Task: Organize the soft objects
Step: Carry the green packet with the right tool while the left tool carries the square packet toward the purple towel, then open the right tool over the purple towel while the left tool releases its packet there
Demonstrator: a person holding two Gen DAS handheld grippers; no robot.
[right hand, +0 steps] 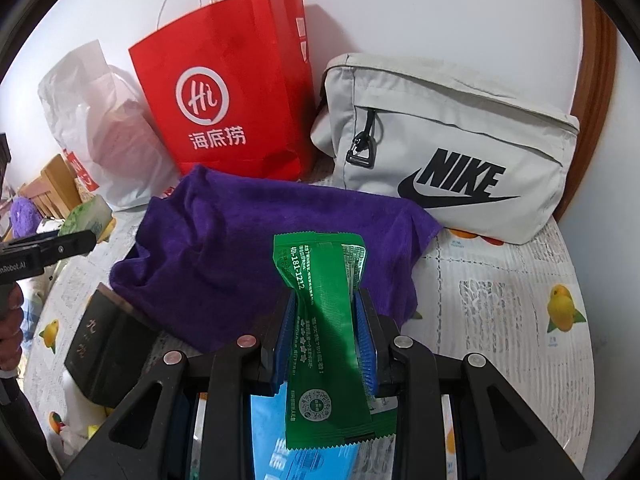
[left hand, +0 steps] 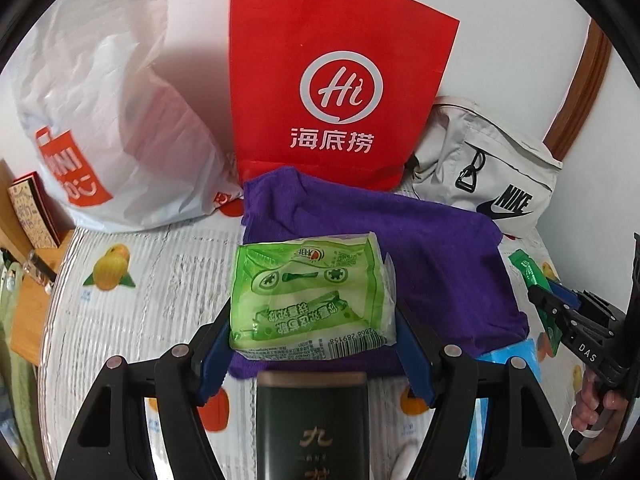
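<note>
Two grippers hold packets above the purple towel (right hand: 256, 236): the left gripper (left hand: 314, 344) clamps a light-green tissue pack (left hand: 312, 304), the right gripper (right hand: 326, 336) pinches a dark-green sachet (right hand: 326, 320). A blue packet (right hand: 280, 440) beneath is mostly hidden; the dark tin (left hand: 312, 424) is cut off.

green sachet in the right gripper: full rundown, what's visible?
The green sachet is a long, flat foil-look packet with crimped, serrated ends, white print, a number string and a round seal mark near its lower end. The right gripper is shut on its middle, blue pads pinching it so it waists and twists slightly. It is held lifted, its far end over the purple towel, near end over a blue pack. In the left wrist view it shows small at the right edge.
</note>
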